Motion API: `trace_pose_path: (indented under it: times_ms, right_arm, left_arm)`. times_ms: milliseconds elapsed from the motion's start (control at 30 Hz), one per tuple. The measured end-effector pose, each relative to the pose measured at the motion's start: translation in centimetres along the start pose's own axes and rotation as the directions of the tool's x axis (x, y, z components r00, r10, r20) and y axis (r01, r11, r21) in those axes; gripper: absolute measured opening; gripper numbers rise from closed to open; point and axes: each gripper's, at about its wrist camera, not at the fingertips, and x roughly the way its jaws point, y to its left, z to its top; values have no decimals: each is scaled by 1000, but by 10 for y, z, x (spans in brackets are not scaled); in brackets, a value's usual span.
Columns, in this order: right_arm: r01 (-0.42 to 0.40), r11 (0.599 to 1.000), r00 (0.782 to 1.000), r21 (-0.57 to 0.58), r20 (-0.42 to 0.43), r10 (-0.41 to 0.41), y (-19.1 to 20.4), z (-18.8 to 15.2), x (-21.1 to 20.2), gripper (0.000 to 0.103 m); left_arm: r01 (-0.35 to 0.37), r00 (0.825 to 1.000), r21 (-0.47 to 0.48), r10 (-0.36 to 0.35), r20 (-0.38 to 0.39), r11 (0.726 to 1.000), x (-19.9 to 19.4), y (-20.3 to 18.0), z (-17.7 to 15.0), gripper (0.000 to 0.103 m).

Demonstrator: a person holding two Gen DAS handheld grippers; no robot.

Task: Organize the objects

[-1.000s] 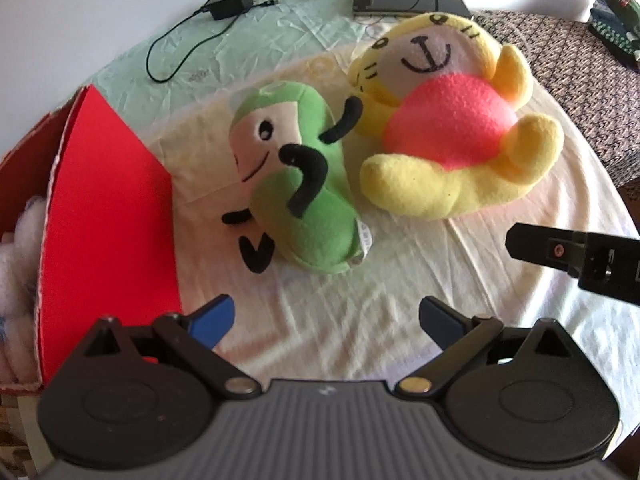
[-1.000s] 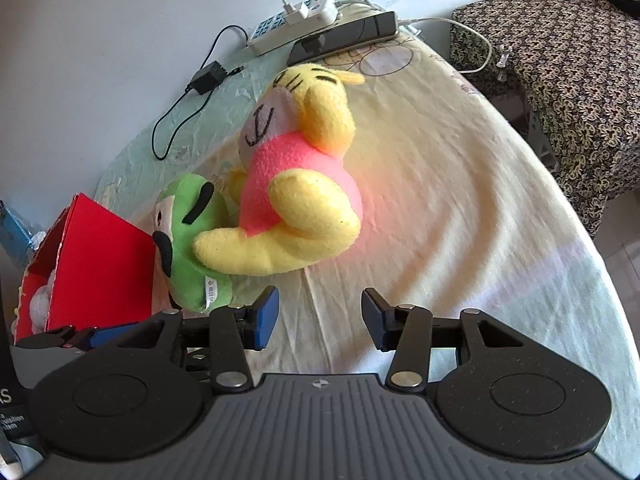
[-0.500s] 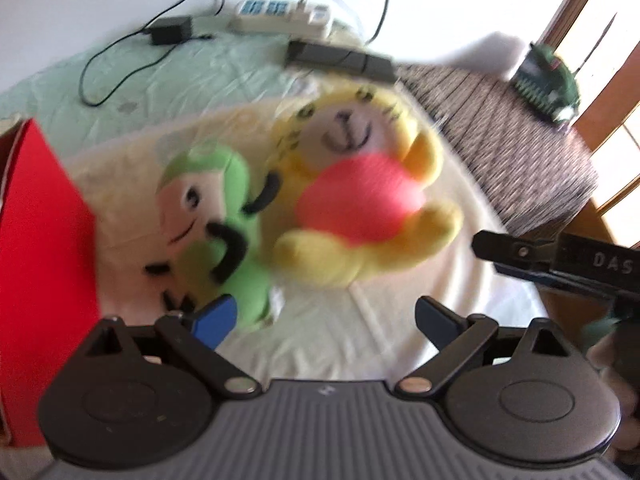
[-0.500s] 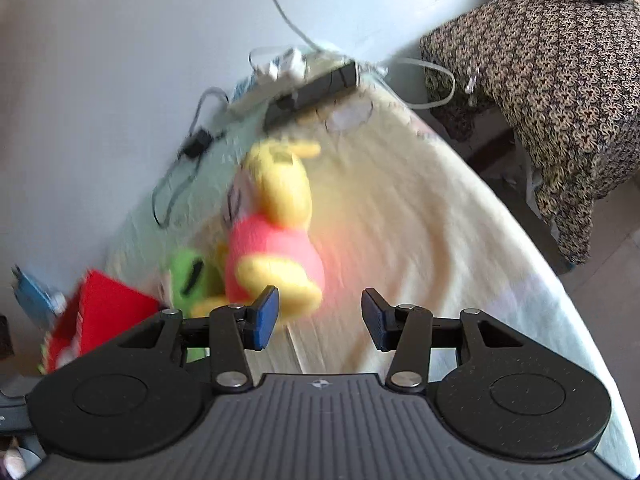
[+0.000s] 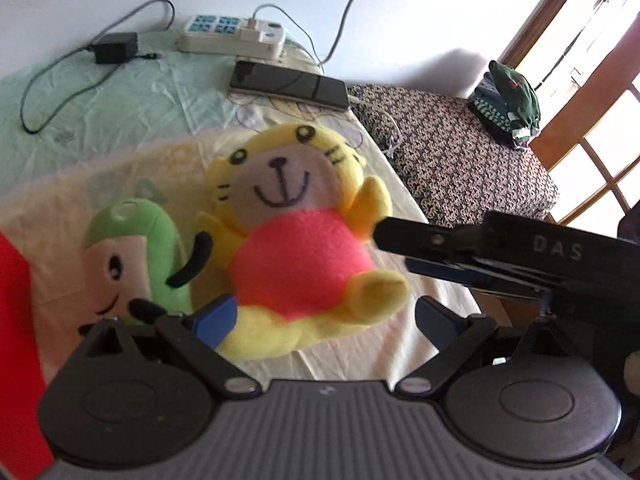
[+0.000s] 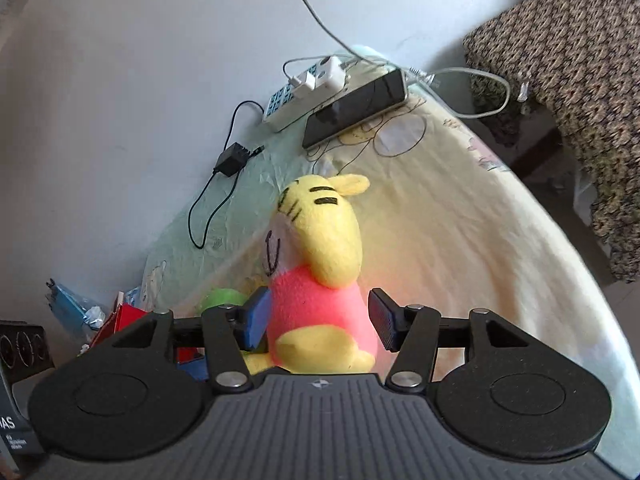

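The right gripper (image 6: 318, 320) is opening its jaws around the yellow plush (image 6: 320, 280); its pads are probably not pressing on the pink belly. The left gripper (image 5: 326, 318) is gaping wide in front of the same toy, holding nothing. The plush is lying on the cream sheet (image 5: 48, 216), face up, long axis running head-away toward the wall, beside the green plush (image 5: 136, 248).

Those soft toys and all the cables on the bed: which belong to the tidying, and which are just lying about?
Part of the job:
- yellow plush, between the right gripper fingers, which are opening
- green plush
- red box

Just lying about:
- power strip
- phone
- black adapter
- folded clothes
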Motion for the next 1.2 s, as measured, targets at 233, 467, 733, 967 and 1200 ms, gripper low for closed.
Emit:
trace_pose_path:
  times_ms: [233,467,733,967,1200]
  right_arm:
    - [-34,999,998,28,-48,35,-7,4,25,58]
    - [-49,997,994,52,-96,54,-8,1,48,58]
    - [-78,994,991,79,-104,86,-14,1,53,45]
    - [-91,994,991,65,-89,97,-11,-3,35,36]
    - [-88,995,993,43,-79,91,-7,-21,2,35]
  left_arm:
    - [50,998,-38,-52,-38,998,21,11,8,96]
    - [50,998,-8,-50,-45,999,33,11,12,96]
    - [31,999,55,-29,-36,998,41,2,13,97]
    - [67,997,43,-65,-48,997,36,4,9,89]
    - [130,990,45,-128,-62,990,19,-7,-8,88]
